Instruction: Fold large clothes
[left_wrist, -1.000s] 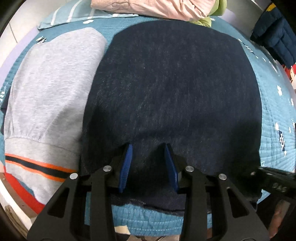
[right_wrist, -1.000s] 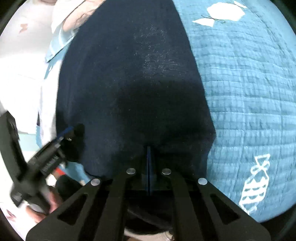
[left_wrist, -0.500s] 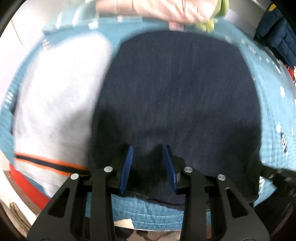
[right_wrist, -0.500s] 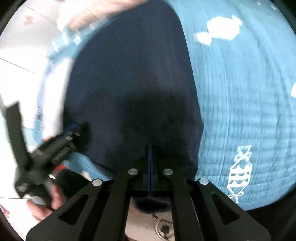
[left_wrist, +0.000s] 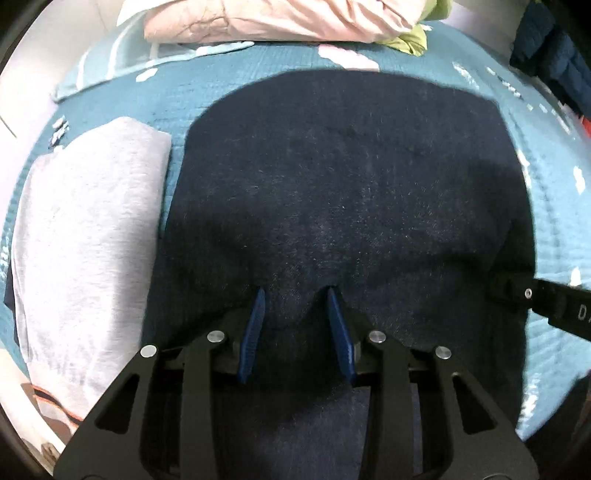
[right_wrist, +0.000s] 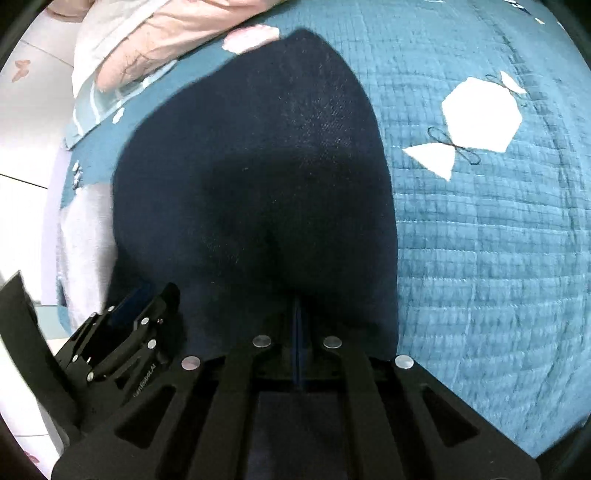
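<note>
A large dark navy garment (left_wrist: 351, 192) lies spread on a teal quilted bedspread (right_wrist: 480, 240). My left gripper (left_wrist: 295, 291) is at its near edge, blue pads closed on a bunched fold of the cloth, which hangs on below the fingers. My right gripper (right_wrist: 297, 314) has its pads pressed together on the same garment (right_wrist: 258, 184) at its near right corner. Each gripper shows in the other's view: the right gripper (left_wrist: 546, 299) at the right edge, the left gripper (right_wrist: 125, 332) at lower left.
A folded grey garment (left_wrist: 92, 240) with orange and black trim lies to the left of the navy one, a strip of bedspread between them. Pink bedding (left_wrist: 277, 18) and a green item (left_wrist: 413, 40) are piled at the far side. A dark blue jacket (left_wrist: 554, 62) hangs at the far right.
Both grippers have dragged the navy garment across the bed. It no longer overlaps the grey garment, and more bedspread shows beyond its far edge.
</note>
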